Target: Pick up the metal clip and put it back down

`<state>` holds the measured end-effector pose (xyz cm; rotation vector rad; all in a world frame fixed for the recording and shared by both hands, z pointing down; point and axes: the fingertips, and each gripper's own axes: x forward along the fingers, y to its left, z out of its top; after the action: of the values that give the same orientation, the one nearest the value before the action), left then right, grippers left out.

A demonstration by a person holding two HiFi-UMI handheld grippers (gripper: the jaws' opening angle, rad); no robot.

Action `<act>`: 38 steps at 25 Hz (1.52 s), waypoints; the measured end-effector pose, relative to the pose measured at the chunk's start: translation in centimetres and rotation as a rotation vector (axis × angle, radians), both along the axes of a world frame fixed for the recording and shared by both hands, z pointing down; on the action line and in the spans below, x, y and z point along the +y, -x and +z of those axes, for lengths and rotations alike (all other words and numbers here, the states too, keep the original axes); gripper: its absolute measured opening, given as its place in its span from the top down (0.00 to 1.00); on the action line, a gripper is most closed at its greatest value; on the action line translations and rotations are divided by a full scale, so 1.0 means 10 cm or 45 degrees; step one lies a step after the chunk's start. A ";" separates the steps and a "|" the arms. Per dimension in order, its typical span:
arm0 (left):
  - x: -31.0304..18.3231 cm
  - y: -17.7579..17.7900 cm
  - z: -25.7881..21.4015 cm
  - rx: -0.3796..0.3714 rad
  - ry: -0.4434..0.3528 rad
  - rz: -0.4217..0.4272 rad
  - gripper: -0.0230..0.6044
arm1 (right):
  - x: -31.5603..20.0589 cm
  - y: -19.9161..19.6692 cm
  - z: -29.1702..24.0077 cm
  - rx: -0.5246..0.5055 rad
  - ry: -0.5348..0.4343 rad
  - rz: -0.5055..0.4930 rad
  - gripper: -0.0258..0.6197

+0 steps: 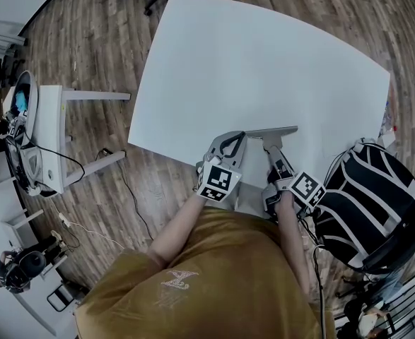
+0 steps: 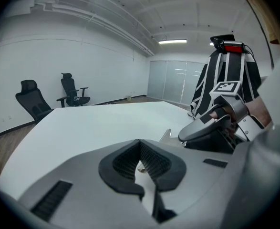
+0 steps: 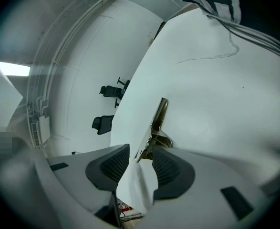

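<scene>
You are holding the right gripper [image 3: 139, 168] with jaws apart around the metal clip [image 3: 158, 118], pads not pressing it. The clip is lying at the white table's [image 1: 264, 62] six o'clock edge, and your left gripper [image 2: 140, 163], at its nine o'clock, is sitting with jaws together.

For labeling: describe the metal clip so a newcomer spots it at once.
Start at the big white table; at its near edge, by the person, sits the metal clip, one end between the open jaws of the right gripper. Unlike the matte grey gripper, it's a thin, shiny bar.
</scene>
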<state>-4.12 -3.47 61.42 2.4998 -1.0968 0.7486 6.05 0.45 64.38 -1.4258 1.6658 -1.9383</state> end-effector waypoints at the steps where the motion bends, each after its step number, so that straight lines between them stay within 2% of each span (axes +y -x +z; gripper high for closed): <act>1: 0.00 0.01 0.02 -0.004 0.005 -0.003 0.95 | -0.01 0.01 0.01 -0.002 0.004 -0.004 0.75; 9: -0.02 0.05 0.09 -0.010 0.029 -0.013 0.95 | -0.08 0.04 0.11 -0.073 0.061 -0.001 0.75; 21: -0.06 0.05 0.13 -0.006 0.050 -0.005 0.95 | -0.13 0.06 0.25 -0.200 0.197 0.078 0.77; 25: -0.07 0.06 0.14 -0.006 0.057 -0.010 0.95 | -0.18 0.10 0.22 -0.241 0.180 0.076 0.85; 30: -0.07 0.07 0.15 -0.004 0.059 -0.015 0.95 | -0.21 0.12 0.17 -0.256 0.148 0.067 0.88; 31: -0.06 0.07 0.15 -0.004 0.059 -0.017 0.95 | -0.21 0.12 0.17 -0.260 0.139 0.071 0.94; 38: -0.06 0.12 0.17 -0.007 0.064 -0.031 0.95 | -0.20 0.12 0.17 -0.253 0.140 0.072 0.95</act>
<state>-5.30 -4.03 63.08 2.4398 -1.0948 0.7670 4.89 -1.57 66.09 -1.2546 1.4373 -2.0917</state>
